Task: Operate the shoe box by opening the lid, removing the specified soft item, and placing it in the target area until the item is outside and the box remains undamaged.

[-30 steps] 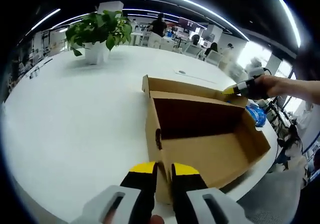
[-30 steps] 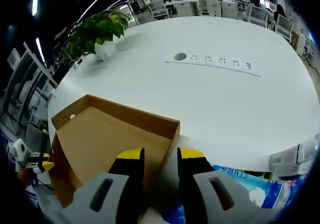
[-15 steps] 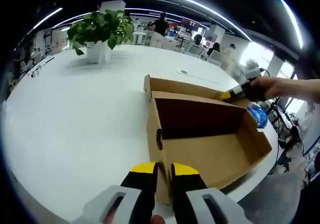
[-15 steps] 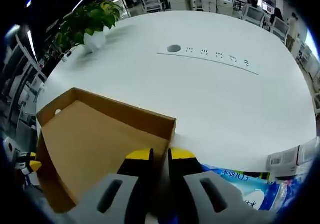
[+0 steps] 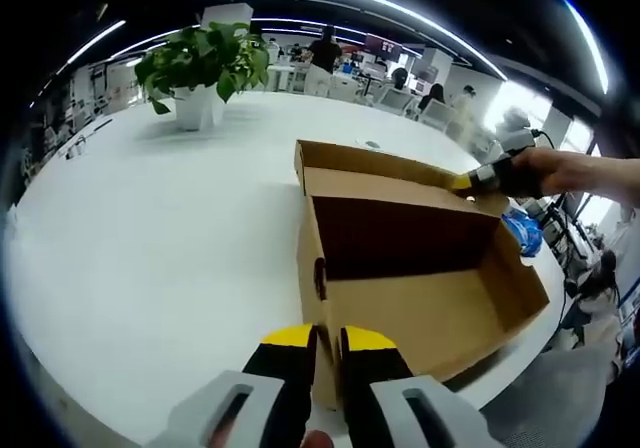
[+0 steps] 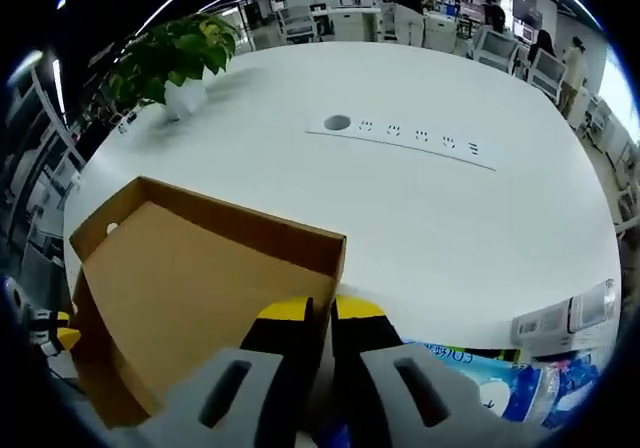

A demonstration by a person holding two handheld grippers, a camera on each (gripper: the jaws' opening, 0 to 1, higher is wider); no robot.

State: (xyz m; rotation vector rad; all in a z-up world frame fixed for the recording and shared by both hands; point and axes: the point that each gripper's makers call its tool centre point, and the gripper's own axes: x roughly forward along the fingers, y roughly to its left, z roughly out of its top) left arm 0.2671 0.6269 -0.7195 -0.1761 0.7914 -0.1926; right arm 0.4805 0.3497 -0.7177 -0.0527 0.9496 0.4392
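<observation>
Left gripper view: left tool (image 5: 320,340) pinches the shoe box (image 5: 415,298) wall, right tool (image 6: 320,313) pinches the lid (image 6: 190,288) (swing it gently, avoiding tears).

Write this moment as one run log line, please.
left tongs: shut on shoe box wall | right tongs: shut on lid edge | lid: open

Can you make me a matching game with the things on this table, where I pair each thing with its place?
Things:
1. box
2. plant
3. blue packet
4. sockets

Places:
A. far edge of the table, in a white pot
B. set flat into the tabletop
C. beside the box, near the table edge
D. pinched by both grippers

Pairs: 1-D, 2-A, 3-C, 4-B
</observation>
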